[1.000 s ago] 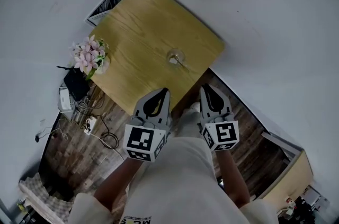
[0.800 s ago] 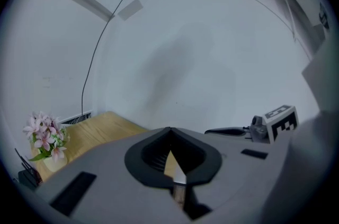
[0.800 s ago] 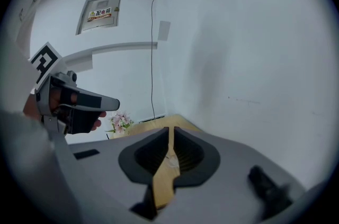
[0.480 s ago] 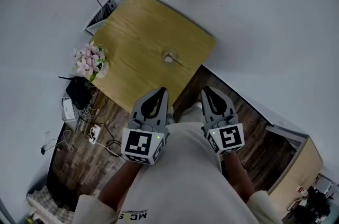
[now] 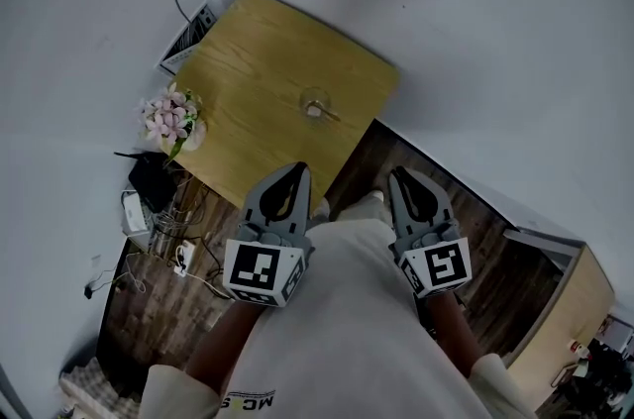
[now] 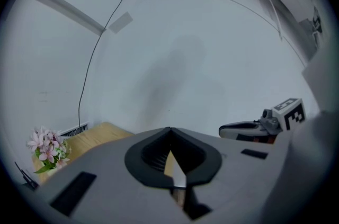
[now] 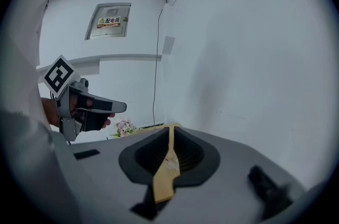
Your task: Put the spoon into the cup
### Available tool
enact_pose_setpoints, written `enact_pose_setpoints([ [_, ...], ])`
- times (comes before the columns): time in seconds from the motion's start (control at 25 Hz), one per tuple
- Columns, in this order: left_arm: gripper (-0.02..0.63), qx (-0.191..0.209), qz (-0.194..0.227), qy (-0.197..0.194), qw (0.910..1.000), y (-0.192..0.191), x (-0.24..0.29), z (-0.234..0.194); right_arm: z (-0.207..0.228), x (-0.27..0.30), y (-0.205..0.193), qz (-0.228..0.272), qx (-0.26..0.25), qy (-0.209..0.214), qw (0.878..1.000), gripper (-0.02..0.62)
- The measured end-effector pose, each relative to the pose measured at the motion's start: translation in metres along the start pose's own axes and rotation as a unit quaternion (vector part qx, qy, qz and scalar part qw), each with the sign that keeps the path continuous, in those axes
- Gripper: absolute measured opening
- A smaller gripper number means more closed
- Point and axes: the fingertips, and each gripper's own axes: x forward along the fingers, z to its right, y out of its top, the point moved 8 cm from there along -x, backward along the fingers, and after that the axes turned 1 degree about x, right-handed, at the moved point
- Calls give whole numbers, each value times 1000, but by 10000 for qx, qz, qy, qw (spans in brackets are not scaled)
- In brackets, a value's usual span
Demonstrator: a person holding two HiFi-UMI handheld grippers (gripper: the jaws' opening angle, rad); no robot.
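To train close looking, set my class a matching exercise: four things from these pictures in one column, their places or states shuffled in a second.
1 cup
2 flowers
3 cables
4 left gripper

a on the floor
b shut, empty
c near the middle of the table
d at the table's edge

Pairs: 1c, 2d, 3a, 4b

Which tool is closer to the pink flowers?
Left. In the head view the left tool hangs just off the table edge, down and right of the flowers. The right tool is further right, beyond the left one.
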Motion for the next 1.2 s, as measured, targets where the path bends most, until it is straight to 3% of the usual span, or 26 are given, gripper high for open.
enact_pose_setpoints([
  [0.32, 11, 36, -84, -213, 9997, -7, 1, 14, -4, -11, -1, -13, -145, 9, 9999, 34],
  [0.72, 11, 58, -95, -351, 9993, -13, -1, 23, -4, -22, 3, -39, 139, 317, 9994, 34],
  [1.2, 11, 145, -196, -622, 9978, -19, -1, 41, 2, -50, -5, 9, 278, -59, 9996, 34],
])
